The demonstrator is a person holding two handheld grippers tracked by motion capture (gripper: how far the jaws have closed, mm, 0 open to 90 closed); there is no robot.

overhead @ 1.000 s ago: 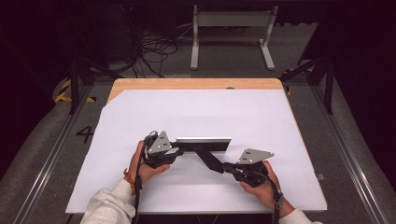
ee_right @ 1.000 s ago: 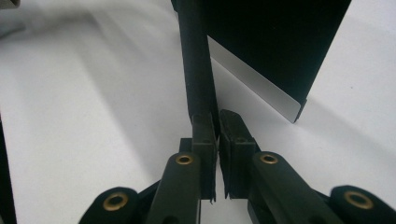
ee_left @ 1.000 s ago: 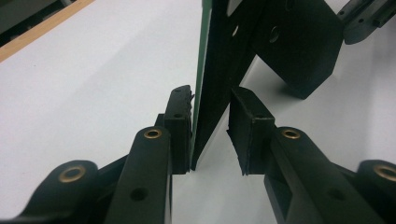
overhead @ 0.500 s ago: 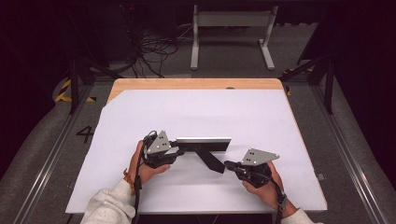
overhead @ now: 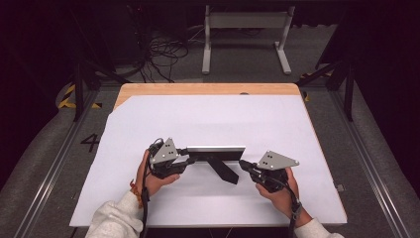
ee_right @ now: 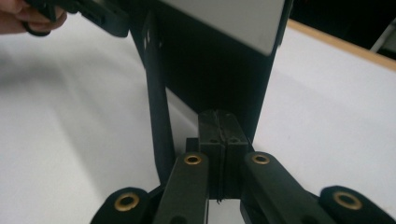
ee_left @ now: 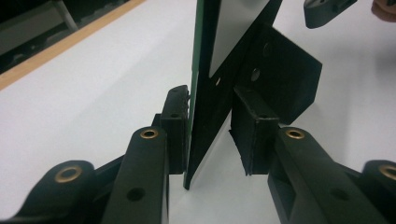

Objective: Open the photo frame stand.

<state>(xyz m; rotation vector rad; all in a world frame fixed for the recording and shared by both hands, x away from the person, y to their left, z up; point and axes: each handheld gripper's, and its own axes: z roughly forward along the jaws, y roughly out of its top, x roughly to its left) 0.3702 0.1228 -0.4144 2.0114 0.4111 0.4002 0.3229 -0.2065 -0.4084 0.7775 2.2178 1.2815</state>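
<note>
A thin flat panel (overhead: 215, 148) with a grey face and a black fold-out leg (overhead: 225, 170) stands on edge on the white-covered table (overhead: 208, 119). My left gripper (overhead: 185, 156) is shut on the panel's left end. In the left gripper view the two pads (ee_left: 175, 126) press on either side of the panel (ee_left: 210, 93), whose edge is green. My right gripper (overhead: 243, 164) is shut and empty, its tip near the panel's right end and beside the leg. In the right gripper view the closed jaws of the right gripper (ee_right: 219, 123) point at the panel's black back (ee_right: 219, 70).
The far strip of the wooden tabletop (overhead: 208, 89) lies bare beyond the white sheet. On the floor behind the table are loose cables (overhead: 163, 54) and a white metal frame (overhead: 245, 29). Metal rails (overhead: 49, 173) run along both sides of the table.
My right hand has edged slightly to the right. The panel and my left gripper have kept still.
</note>
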